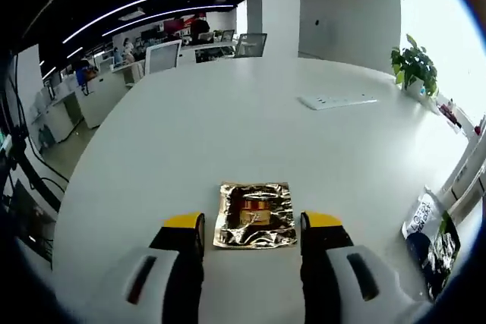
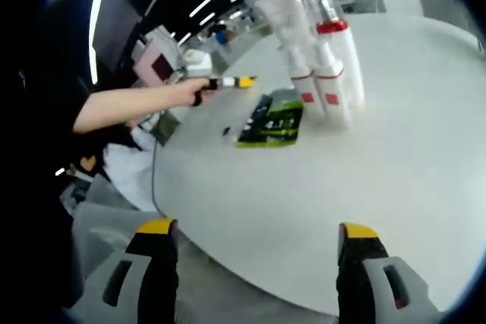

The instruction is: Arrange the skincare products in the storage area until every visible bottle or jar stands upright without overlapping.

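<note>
In the right gripper view a tight cluster of white skincare bottles (image 2: 332, 73) with red caps and labels stands upright on the white table (image 2: 395, 172), with a tall white tube (image 2: 286, 11) just behind. My right gripper (image 2: 257, 229) is open and empty, hovering over the table's near edge well short of them. A person's arm (image 2: 129, 104) holds my left gripper (image 2: 228, 82) out over the table's left side. In the left gripper view the left gripper (image 1: 254, 225) is open, with a flat shiny foil sachet (image 1: 254, 215) lying just ahead between its jaws.
A green and black packet (image 2: 272, 121) lies flat in front of the bottles. In the left gripper view a dark packet (image 1: 431, 237) lies at the table's right edge, with a white power strip (image 1: 336, 101) and a potted plant (image 1: 415, 66) farther off. Office desks stand behind.
</note>
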Demonstrator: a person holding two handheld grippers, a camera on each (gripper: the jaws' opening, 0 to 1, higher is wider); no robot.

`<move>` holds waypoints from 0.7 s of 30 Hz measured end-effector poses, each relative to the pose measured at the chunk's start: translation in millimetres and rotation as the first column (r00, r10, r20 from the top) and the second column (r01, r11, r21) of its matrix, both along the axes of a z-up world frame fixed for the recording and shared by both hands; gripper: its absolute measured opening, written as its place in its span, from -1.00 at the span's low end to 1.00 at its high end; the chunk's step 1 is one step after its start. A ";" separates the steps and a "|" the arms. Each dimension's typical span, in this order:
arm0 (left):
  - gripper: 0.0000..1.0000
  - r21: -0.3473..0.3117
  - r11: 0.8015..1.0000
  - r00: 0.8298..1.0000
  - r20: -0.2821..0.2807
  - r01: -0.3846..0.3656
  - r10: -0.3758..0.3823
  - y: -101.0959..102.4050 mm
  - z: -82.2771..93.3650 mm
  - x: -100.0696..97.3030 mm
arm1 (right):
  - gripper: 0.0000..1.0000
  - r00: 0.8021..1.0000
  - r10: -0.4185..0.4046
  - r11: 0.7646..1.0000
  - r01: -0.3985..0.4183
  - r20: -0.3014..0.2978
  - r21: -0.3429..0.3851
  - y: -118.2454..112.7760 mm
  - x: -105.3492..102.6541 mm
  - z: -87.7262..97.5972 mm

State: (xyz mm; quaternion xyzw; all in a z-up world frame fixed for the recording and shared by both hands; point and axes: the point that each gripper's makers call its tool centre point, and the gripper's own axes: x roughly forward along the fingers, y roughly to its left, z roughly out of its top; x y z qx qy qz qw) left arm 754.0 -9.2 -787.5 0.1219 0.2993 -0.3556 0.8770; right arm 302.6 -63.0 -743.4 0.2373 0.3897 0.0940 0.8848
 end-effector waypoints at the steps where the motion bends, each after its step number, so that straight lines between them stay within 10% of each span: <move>1: -0.15 0.031 1.000 1.000 0.014 0.000 0.000 0.6 1.4 0.0 | 0.78 1.000 0.000 1.000 0.000 -0.002 0.001 0.2 -0.2 -0.3; 10: -0.29 0.070 0.991 0.993 0.017 0.116 -0.117 -5.2 0.5 -5.1 | 0.78 1.000 0.002 1.000 -0.002 -0.004 -0.002 0.0 -0.6 -0.6; 12: -0.90 0.089 0.972 0.976 -0.031 0.219 -0.217 -9.8 -6.0 -23.4 | 0.78 1.000 0.001 1.000 -0.001 -0.004 -0.002 -0.2 -0.5 -0.6; 14: -0.91 0.140 0.970 0.974 0.078 0.200 -0.213 -10.0 -2.9 -11.4 | 0.78 1.000 0.003 1.000 -0.003 -0.005 -0.004 -0.1 -0.7 -0.7; 16: -0.91 0.055 0.977 0.978 -0.001 0.208 -0.209 -17.9 -5.7 -20.0 | 0.78 1.000 0.001 1.000 -0.001 -0.005 -0.006 -0.3 -0.5 -0.7; 21: -0.78 0.013 0.994 0.994 -0.001 0.106 -0.106 -1.3 4.0 -9.2 | 0.78 1.000 -0.002 1.000 0.002 -0.003 -0.003 -0.8 -0.2 -0.2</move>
